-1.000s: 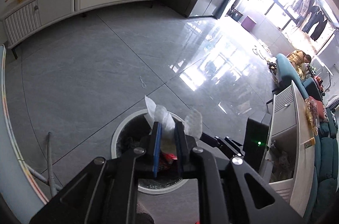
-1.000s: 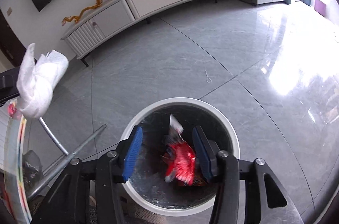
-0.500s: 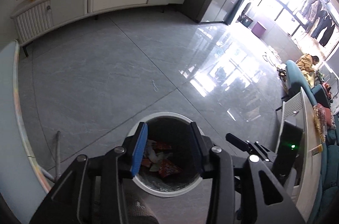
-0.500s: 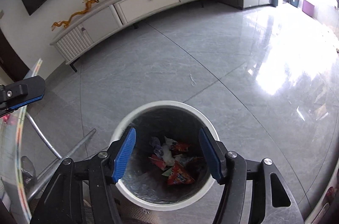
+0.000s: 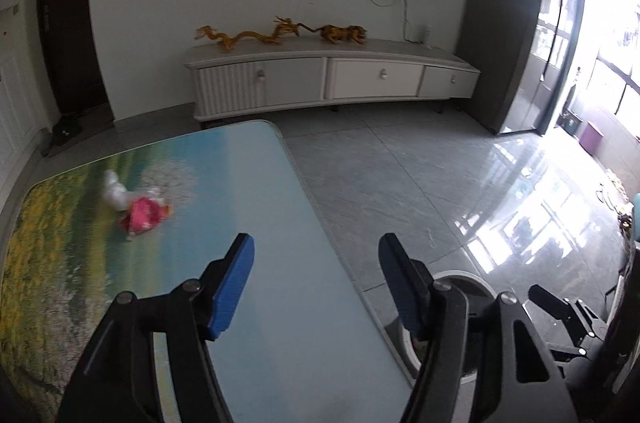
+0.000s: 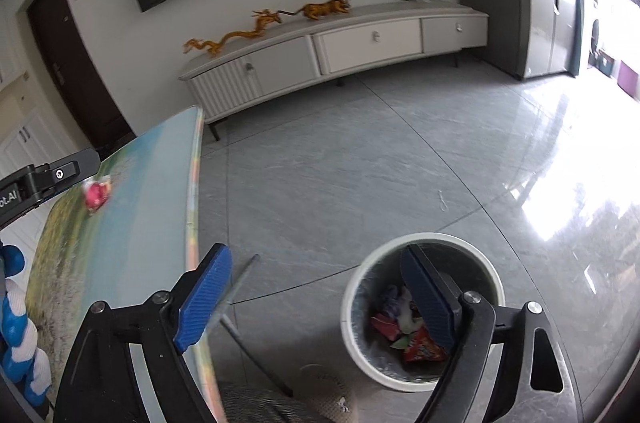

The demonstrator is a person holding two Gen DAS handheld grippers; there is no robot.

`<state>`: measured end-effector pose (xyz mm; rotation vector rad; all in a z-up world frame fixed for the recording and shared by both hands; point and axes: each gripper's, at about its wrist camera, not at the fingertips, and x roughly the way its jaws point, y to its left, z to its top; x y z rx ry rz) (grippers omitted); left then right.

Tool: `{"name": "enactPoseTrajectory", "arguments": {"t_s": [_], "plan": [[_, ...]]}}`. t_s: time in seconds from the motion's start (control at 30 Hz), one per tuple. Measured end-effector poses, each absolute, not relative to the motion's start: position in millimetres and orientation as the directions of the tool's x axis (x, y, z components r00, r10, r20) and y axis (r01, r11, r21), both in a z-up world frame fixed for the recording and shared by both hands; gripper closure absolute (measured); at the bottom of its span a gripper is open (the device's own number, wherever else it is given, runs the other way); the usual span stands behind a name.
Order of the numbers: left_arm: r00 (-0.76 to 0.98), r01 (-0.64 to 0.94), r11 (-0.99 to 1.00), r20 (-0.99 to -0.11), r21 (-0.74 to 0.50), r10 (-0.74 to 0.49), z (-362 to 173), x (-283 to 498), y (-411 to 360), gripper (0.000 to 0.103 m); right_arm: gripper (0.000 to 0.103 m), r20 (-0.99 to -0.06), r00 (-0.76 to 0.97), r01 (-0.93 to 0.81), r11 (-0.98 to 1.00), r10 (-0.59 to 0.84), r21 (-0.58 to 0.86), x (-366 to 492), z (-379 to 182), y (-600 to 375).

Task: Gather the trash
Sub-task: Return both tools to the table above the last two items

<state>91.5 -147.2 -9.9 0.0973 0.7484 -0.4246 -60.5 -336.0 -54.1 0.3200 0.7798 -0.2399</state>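
Observation:
A white round trash bin point(image 6: 424, 307) stands on the floor beside the table, with several wrappers and a tissue inside; its rim shows in the left wrist view point(image 5: 460, 277). On the table point(image 5: 260, 223) lie a pink wrapper point(image 5: 144, 217) and a crumpled white tissue point(image 5: 114, 193) touching it. The wrapper also shows in the right wrist view point(image 6: 96, 197). My left gripper point(image 5: 316, 283) is open and empty above the table's right edge. My right gripper point(image 6: 316, 295) is open and empty, between the table edge and the bin.
A white TV cabinet point(image 5: 332, 83) with golden dragon figures point(image 5: 256, 35) stands along the far wall under a TV. A blue and white rope point(image 6: 16, 335) lies at the table's near left. Table legs point(image 6: 244, 327) stand by the bin. Glossy tiled floor point(image 5: 460, 191) to the right.
The left gripper let the white tissue go into the bin, then both grippers rose and swung left toward the table. The table top with the pink wrapper has come into view.

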Motion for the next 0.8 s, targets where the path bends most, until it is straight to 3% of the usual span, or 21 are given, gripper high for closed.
{"name": "enactPoseTrajectory", "arguments": {"t_s": [0.33, 0.8], "plan": [[0.755, 0.154, 0.988, -0.644, -0.015, -0.127, 4, 89, -41, 0.04, 0.016, -0.69, 0.722, 0.203, 0.969, -0.052, 0.139, -47, -32, -271], [0.779, 0.034, 0.999, -0.627, 0.01, -0.02, 21, 97, 23, 0.04, 0.016, -0.676, 0.737, 0.101, 0.99, -0.011, 0.095, -34, -20, -225]]}}
